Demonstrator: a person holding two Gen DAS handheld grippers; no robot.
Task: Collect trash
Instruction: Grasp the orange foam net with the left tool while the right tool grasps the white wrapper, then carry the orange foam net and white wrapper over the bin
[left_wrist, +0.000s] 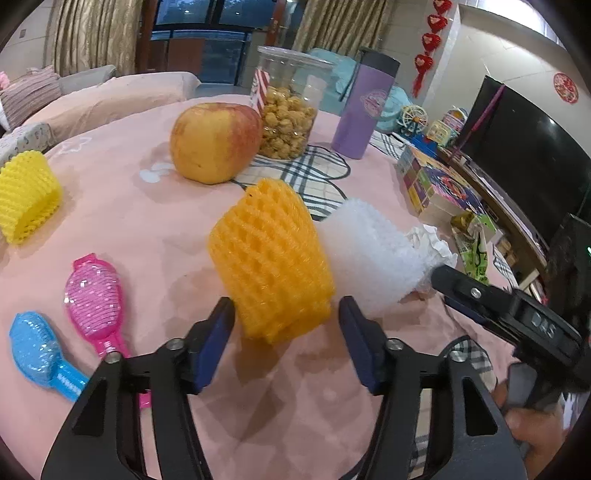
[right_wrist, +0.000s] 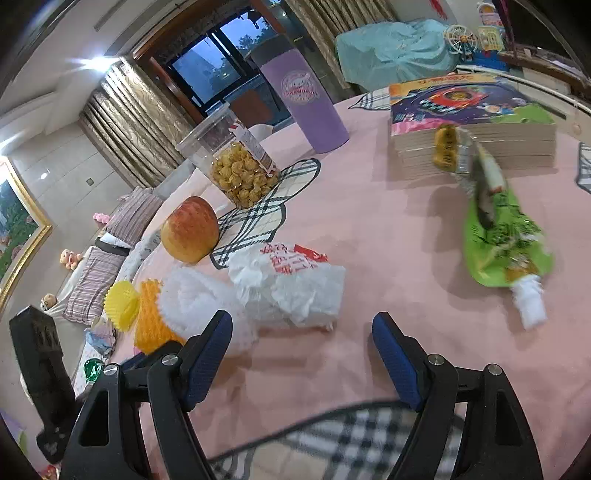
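Note:
An orange foam fruit net (left_wrist: 271, 264) lies on the pink tablecloth (left_wrist: 122, 206); my left gripper (left_wrist: 286, 321) is open with its fingers on either side of the net's near end. A white foam net (left_wrist: 369, 251) lies right of it, then a crumpled white plastic bag (left_wrist: 430, 240). A yellow foam net (left_wrist: 27, 197) sits far left. In the right wrist view my right gripper (right_wrist: 301, 334) is open and empty, just before the crumpled white bag (right_wrist: 291, 282). The white net (right_wrist: 195, 299), orange net (right_wrist: 151, 321) and yellow net (right_wrist: 122, 304) lie to its left. A green snack wrapper (right_wrist: 502, 236) lies to the right.
An apple (left_wrist: 214, 142), a popcorn jar (left_wrist: 288, 107) and a purple tumbler (left_wrist: 365, 107) stand behind. Pink (left_wrist: 96, 299) and blue (left_wrist: 40, 354) hairbrushes lie at left. A stack of books (right_wrist: 472, 122) sits at back right. The right gripper's body (left_wrist: 509, 310) is close on the right.

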